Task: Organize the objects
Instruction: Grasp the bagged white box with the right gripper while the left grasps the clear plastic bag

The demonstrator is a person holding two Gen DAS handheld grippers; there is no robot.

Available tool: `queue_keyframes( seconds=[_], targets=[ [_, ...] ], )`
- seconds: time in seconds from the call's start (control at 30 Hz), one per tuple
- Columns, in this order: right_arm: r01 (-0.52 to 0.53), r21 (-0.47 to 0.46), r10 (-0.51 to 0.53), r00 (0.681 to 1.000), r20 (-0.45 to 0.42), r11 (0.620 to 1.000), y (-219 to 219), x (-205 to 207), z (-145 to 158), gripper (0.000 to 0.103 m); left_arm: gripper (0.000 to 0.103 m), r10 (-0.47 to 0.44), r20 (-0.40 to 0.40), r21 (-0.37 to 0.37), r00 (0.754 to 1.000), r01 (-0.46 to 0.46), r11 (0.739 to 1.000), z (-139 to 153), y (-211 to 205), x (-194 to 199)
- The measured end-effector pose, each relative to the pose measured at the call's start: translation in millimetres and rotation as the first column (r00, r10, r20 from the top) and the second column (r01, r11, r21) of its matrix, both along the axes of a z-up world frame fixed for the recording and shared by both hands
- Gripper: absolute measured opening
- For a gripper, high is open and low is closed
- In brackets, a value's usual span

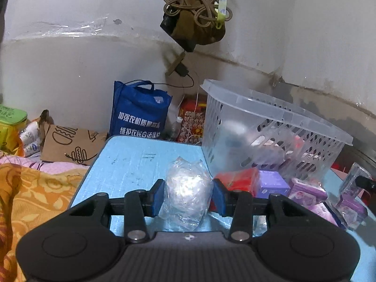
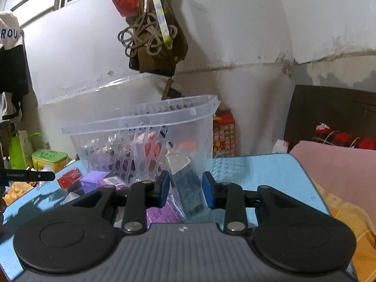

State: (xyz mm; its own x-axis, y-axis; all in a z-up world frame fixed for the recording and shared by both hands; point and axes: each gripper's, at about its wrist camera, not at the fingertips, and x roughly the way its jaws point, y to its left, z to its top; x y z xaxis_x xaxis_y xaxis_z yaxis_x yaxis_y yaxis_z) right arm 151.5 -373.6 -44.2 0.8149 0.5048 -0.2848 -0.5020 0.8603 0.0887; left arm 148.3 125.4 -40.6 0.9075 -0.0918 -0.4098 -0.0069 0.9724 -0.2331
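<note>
My left gripper (image 1: 188, 193) is shut on a crumpled clear plastic bag (image 1: 186, 188) held over the light blue table (image 1: 131, 164). My right gripper (image 2: 186, 189) is shut on a clear-wrapped blue box (image 2: 188, 185), tilted, with a barcode at its near end. A clear plastic basket (image 1: 270, 131) stands on the table just right of the left gripper; in the right wrist view the basket (image 2: 145, 136) is straight ahead, holding several small packages. A red box (image 1: 237, 179), a purple box (image 1: 272, 183) and pink-purple packets (image 1: 307, 190) lie at the basket's foot.
A blue tote bag (image 1: 138, 115) and a red patterned box (image 1: 192, 124) stand behind the table by the wall. A brown paper bag (image 1: 70, 145) and orange bedding (image 1: 35, 197) lie left. A bag with cords (image 1: 195, 16) hangs overhead. A green box (image 2: 49, 158) sits far left.
</note>
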Motion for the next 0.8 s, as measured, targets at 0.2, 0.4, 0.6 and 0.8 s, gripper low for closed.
queue_keyframes(
  seconds=[0.2, 0.4, 0.6, 0.8],
  targets=[
    [-0.008, 0.002, 0.008, 1.000, 0.010, 1.000, 0.2, -0.8, 0.0, 0.034, 0.048, -0.003, 0.030, 0.017, 1.000, 0.002, 1.000, 2.3, -4.6, -4.8],
    [-0.014, 0.016, 0.014, 1.000, 0.016, 1.000, -1.4, -1.8, -0.4, 0.034, 0.048, -0.012, 0.047, 0.030, 0.999, 0.010, 1.000, 3.6, -7.1, -6.9],
    [-0.010, 0.022, 0.009, 1.000, 0.020, 1.000, -1.4, -2.4, -1.0, 0.034, 0.048, -0.007, 0.053, 0.017, 0.999, 0.006, 1.000, 3.3, -3.8, -9.1],
    [-0.014, 0.011, 0.014, 1.000, 0.018, 1.000, -1.0, -1.6, -1.2, 0.034, 0.048, -0.023, 0.043, -0.052, 0.999, 0.025, 0.998, 0.0, 6.2, -10.5]
  ],
)
